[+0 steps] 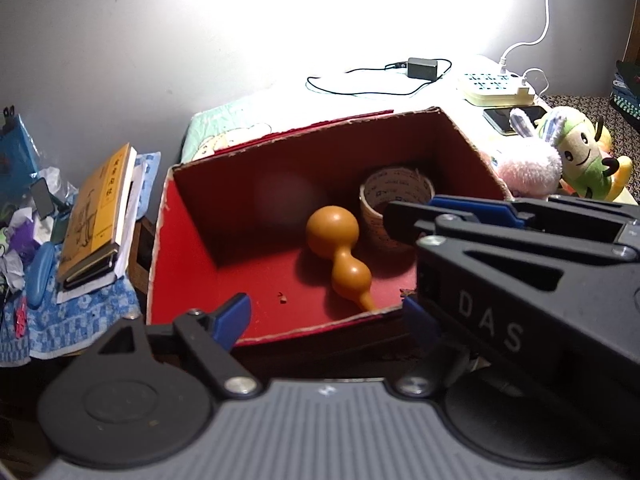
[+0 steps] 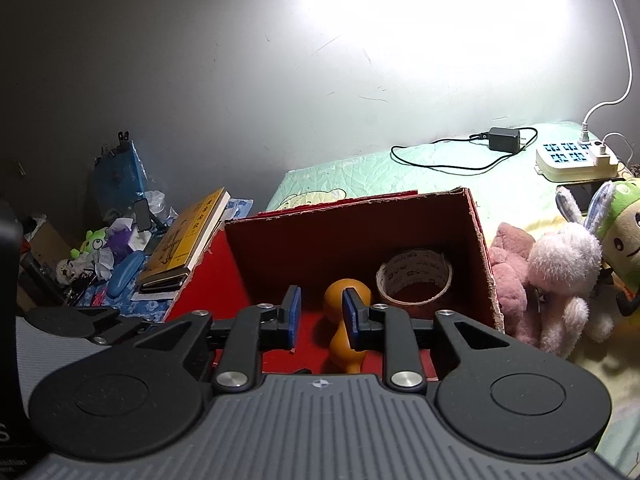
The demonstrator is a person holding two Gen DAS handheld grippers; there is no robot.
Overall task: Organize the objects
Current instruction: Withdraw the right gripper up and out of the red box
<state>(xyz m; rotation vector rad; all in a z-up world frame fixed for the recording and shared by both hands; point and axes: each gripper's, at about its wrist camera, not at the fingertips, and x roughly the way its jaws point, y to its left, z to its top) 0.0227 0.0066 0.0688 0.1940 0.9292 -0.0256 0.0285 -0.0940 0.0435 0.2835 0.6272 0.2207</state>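
Observation:
A red cardboard box [image 1: 160,240] [image 2: 340,232] lies open on the bed. Inside it an orange gourd [image 1: 336,240] [image 2: 334,300] lies on the red floor, with a roll of printed tape [image 1: 376,220] [image 2: 416,258] beside it on the right. My left gripper [image 1: 324,316] stands wide open at the box's near edge, with nothing between its fingers. My right gripper [image 2: 322,314] hovers over the near part of the box, its blue pads a small gap apart and pressing on nothing. The gourd shows just behind its right finger. The right gripper's black body [image 1: 520,264] crosses the right side of the left wrist view.
Pink and green plush toys [image 1: 528,168] [image 2: 560,280] lie against the box's right wall. Behind are a phone [image 1: 500,118], a power strip [image 1: 496,86] and a black charger [image 1: 422,68] with cable. Stacked books [image 1: 96,216] [image 2: 188,240] and clutter sit left of the box.

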